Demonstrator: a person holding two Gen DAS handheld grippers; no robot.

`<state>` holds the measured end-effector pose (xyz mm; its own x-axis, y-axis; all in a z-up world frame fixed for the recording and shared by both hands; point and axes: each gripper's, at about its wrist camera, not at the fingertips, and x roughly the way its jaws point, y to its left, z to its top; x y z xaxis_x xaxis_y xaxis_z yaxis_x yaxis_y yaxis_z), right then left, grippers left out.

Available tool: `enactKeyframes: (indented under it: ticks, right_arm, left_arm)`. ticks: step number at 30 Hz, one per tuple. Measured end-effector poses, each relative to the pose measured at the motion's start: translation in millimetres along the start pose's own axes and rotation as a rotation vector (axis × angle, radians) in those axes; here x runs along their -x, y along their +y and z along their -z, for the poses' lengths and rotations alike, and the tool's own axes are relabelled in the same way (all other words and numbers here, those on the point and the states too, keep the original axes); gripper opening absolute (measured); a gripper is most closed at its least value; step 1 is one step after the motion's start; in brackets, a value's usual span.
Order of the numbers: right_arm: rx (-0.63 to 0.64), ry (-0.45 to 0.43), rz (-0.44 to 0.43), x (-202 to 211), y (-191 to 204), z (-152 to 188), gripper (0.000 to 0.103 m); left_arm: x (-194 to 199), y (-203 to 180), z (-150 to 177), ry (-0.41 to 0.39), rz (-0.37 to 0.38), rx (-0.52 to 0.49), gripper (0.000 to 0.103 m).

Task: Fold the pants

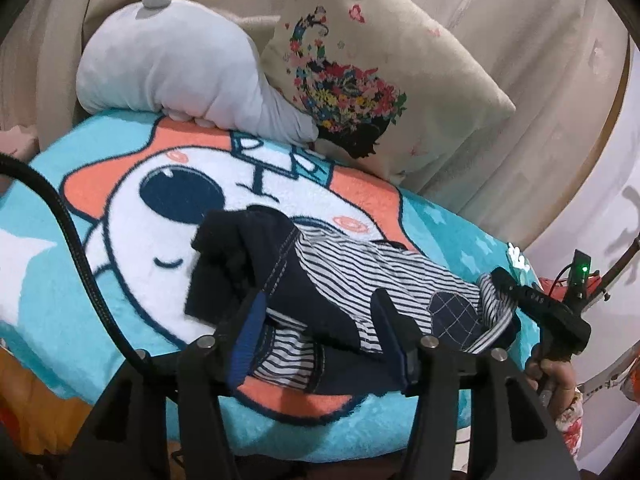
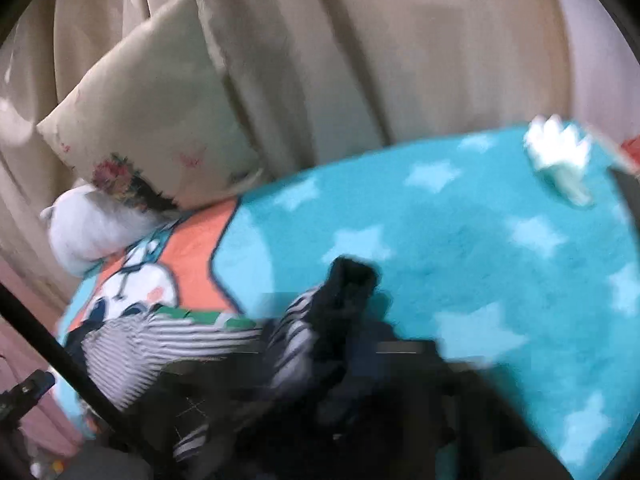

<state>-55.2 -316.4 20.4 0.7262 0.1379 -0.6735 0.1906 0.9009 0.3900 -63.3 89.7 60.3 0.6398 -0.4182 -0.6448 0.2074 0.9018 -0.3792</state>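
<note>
Left wrist view shows the left gripper spread wide, released, over the near edge of the striped pants, which lie bunched on the turquoise blanket. Farther right, the right gripper meets the pants' end; I cannot tell its state through the right view's blur. One-sided pulling could skew the fold.

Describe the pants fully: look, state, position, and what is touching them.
The pants are small, soft knit, navy-and-white striped with solid navy cuffs and a navy grid-stitched patch. They lie crumpled, partly folded, on the turquoise cartoon blanket. The left gripper straddles their near edge, fingers apart; the right gripper's view is blurred.
</note>
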Motion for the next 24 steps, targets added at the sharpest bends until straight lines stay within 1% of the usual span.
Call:
enactKeyframes:
  ticks: [1, 2, 4, 6, 9, 10, 12, 13, 14, 15, 16, 17, 18, 19, 21, 23, 24]
  right_arm:
    - [-0.009, -0.013, -0.028, 5.0, -6.2, 1.2, 0.011]
    - [0.002, -0.034, -0.038, 12.4, -5.9, 3.9, 0.011]
    - [0.026, -0.079, -0.024, 34.4, -7.3, 12.4, 0.011]
    - [0.008, -0.099, -0.016, 53.9, -18.9, 21.8, 0.011]
    - [-0.053, -0.083, -0.012, 64.9, -43.9, 34.7, 0.011]
    - [-0.085, -0.061, 0.003, 64.8, -57.0, 41.9, 0.012]
    - [-0.137, -0.031, 0.008, 65.3, -74.0, 50.8, 0.019]
    - [-0.163, -0.03, -0.012, 67.0, -80.3, 54.6, 0.023]
    - [-0.178, -0.052, -0.039, 71.8, -83.7, 57.5, 0.034]
    - [-0.181, -0.079, -0.048, 76.7, -84.5, 57.9, 0.044]
    - [-0.179, -0.118, -0.055, 82.3, -84.0, 58.0, 0.066]
    - [-0.173, -0.155, -0.07, 86.4, -82.6, 57.2, 0.079]
    - [-0.166, -0.169, -0.088, 86.1, -81.5, 55.8, 0.079]
    - [-0.163, -0.158, -0.103, 82.5, -81.0, 53.6, 0.079]
    - [-0.165, -0.113, -0.118, 68.1, -81.1, 50.8, 0.079]
    - [-0.177, -0.054, -0.131, 44.4, -79.6, 48.0, 0.08]
    - [-0.18, -0.051, -0.13, 38.8, -78.2, 47.3, 0.081]
  left_arm:
    - [1.7, 0.9, -1.2, -0.007, -0.003, -0.001, 0.056]
    - [2.1, 1.6, -2.5, -0.011, -0.003, 0.0, 0.056]
    - [0.6, 2.6, -5.1, -0.013, 0.002, 0.005, 0.056]
    - [-2.7, 0.6, -6.8, -0.011, 0.012, 0.004, 0.056]
    - [-11.2, -9.9, -7.8, -0.001, 0.041, -0.014, 0.056]
    - [-13.2, -14.4, -7.3, 0.004, 0.047, -0.023, 0.056]
    - [-17.4, -24.0, -5.8, 0.016, 0.056, -0.053, 0.056]
    - [-17.8, -27.8, -4.9, 0.017, 0.056, -0.067, 0.056]
    - [-18.0, -30.8, -4.1, 0.017, 0.054, -0.08, 0.057]
    - [-17.9, -33.3, -3.8, 0.014, 0.052, -0.091, 0.057]
    - [-18.1, -34.2, -4.2, 0.013, 0.053, -0.091, 0.058]
    - [-18.1, -34.0, -4.5, 0.012, 0.054, -0.087, 0.058]
    - [-18.3, -33.6, -5.0, 0.012, 0.054, -0.082, 0.058]
    - [-18.3, -32.4, -5.3, 0.011, 0.051, -0.075, 0.058]
    - [-18.1, -30.5, -5.4, 0.011, 0.048, -0.066, 0.058]
    - [-17.0, -28.3, -5.4, 0.011, 0.048, -0.054, 0.058]
    - [-16.6, -28.1, -5.7, 0.011, 0.046, -0.052, 0.058]
